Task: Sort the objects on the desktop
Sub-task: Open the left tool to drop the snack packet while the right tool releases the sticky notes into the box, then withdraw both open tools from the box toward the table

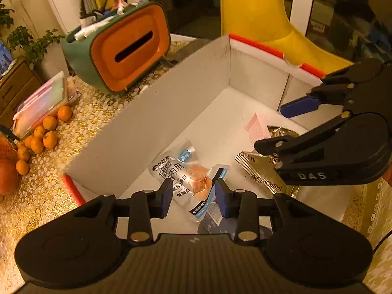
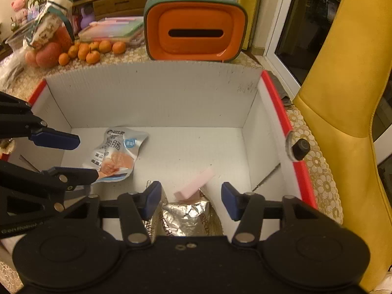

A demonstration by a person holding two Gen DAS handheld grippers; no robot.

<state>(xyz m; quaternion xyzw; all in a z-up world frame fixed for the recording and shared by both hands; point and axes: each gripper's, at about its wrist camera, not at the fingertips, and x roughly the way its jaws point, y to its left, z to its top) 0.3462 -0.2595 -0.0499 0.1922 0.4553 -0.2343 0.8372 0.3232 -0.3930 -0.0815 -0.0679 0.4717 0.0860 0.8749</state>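
Right wrist view: sausage packet (image 2: 115,154), foil pouch (image 2: 186,215), pink slip (image 2: 196,183) lying in box (image 2: 156,93). Both tools hanging released: left tool (image 1: 192,197), right tool (image 2: 191,199). Tabletop oranges (image 2: 93,50) remaining unsorted, apparently.

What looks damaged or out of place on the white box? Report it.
The red rim of the white box is broken on its right wall. A ragged white gap interrupts the red edging there, as if torn or cut. A black knob-like thing sits just outside the gap.
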